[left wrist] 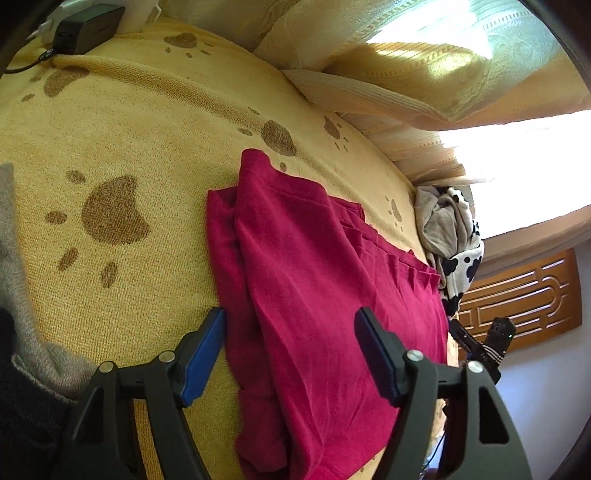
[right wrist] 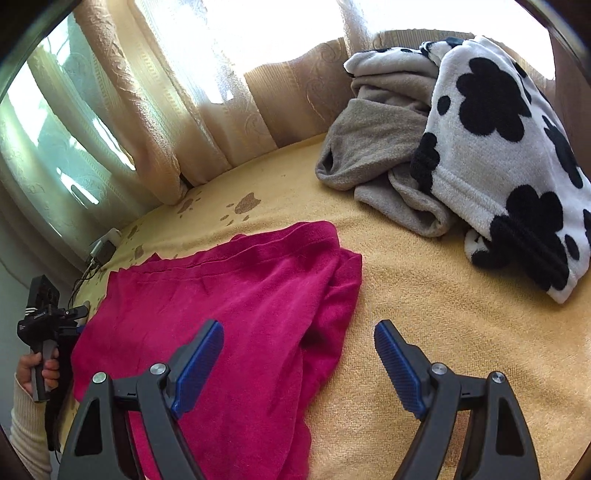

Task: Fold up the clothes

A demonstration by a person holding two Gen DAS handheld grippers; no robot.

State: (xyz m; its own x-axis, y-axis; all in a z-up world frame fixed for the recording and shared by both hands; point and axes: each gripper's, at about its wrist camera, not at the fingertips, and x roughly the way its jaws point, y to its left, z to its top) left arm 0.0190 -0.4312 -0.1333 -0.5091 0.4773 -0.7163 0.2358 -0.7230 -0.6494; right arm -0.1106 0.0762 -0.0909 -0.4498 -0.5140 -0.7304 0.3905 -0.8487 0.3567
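Note:
A magenta garment (left wrist: 314,295) lies folded in layers on the yellow paw-print blanket (left wrist: 129,129). My left gripper (left wrist: 290,343) is open and empty, held just above the garment's near edge, its right finger over the cloth. In the right wrist view the same garment (right wrist: 229,295) lies at centre left. My right gripper (right wrist: 299,354) is open and empty above the garment's right edge, its left finger over the cloth and its right finger over bare blanket (right wrist: 406,295). The left gripper also shows at the far left in a hand (right wrist: 44,325).
A pile of grey and cow-print fleece clothes (right wrist: 461,147) lies at the blanket's far right. A grey garment (left wrist: 14,277) lies at the left edge. A black charger with a cable (left wrist: 85,29) sits at the far corner. Curtains (right wrist: 166,92) and pillows (left wrist: 369,55) border the bed.

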